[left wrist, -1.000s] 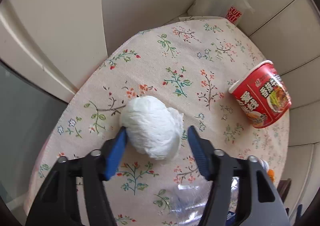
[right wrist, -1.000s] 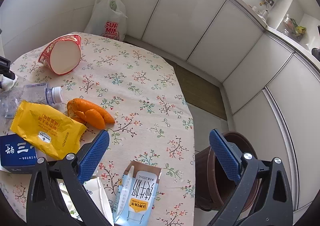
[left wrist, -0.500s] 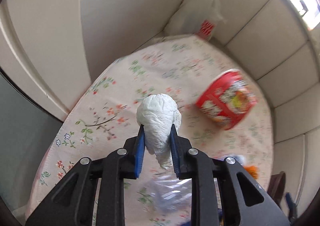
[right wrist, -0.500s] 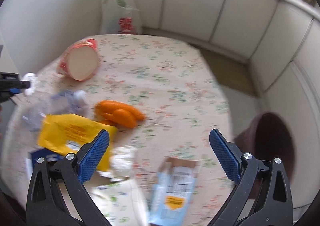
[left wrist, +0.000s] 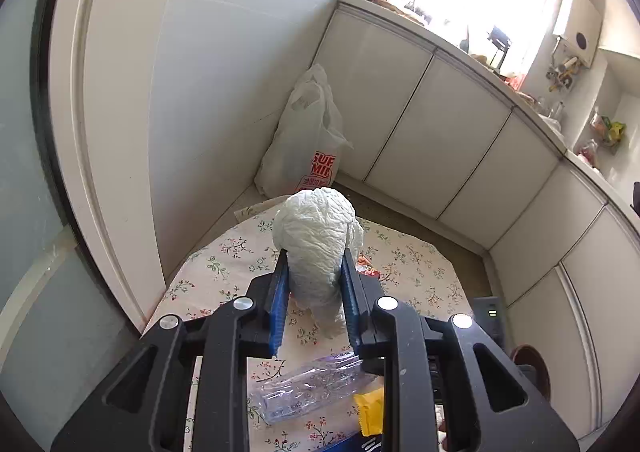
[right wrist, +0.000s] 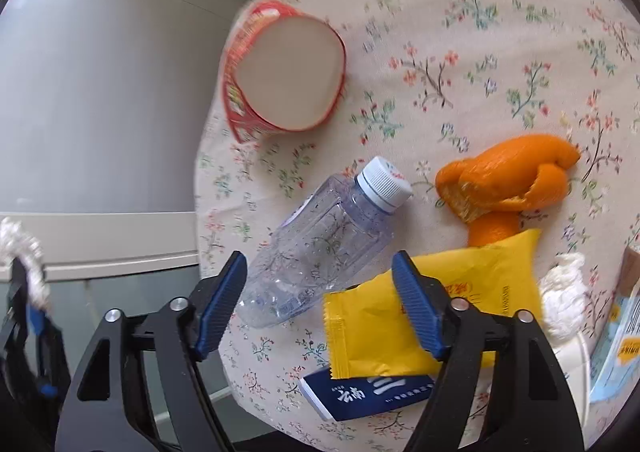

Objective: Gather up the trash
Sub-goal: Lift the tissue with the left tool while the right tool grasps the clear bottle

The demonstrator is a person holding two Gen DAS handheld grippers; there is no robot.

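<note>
White crumpled paper wad [left wrist: 318, 236] is pinched in our left claw [left wrist: 314, 302], blue pads pressed into both its sides, most of the wad sticking out past the tips. It rides clear above the floral-cloth desk [left wrist: 416, 272], lifted so we can carry it off to a bin, we'd judge. Below the claw, near the desk's near edge: an empty clear bottle [left wrist: 312, 388] and a corner of a yellow packet [left wrist: 370, 410]. A white shopping bag [left wrist: 310, 140] stands on the floor past the far edge. A brown round bin [left wrist: 534, 370] shows at far right, off the desk; likely the drop target.

Right wrist view: our right claw [right wrist: 320, 302] is spread wide, holding nothing, hovering above the desk [right wrist: 460, 32] at its left edge. The bottle [right wrist: 320, 248] lies on its side, base between the fingers, white cap pointing away, so it reads as the next pick. The yellow packet [right wrist: 432, 304] sits under the right finger, overlapping a dark blue box [right wrist: 368, 392]. Orange peel [right wrist: 508, 180] lies just beyond the packet. A red noodle cup [right wrist: 280, 72] is tipped over near the far left edge. A second white wad [right wrist: 564, 296] and a blue-and-white carton [right wrist: 618, 344] sit at the right edge.
</note>
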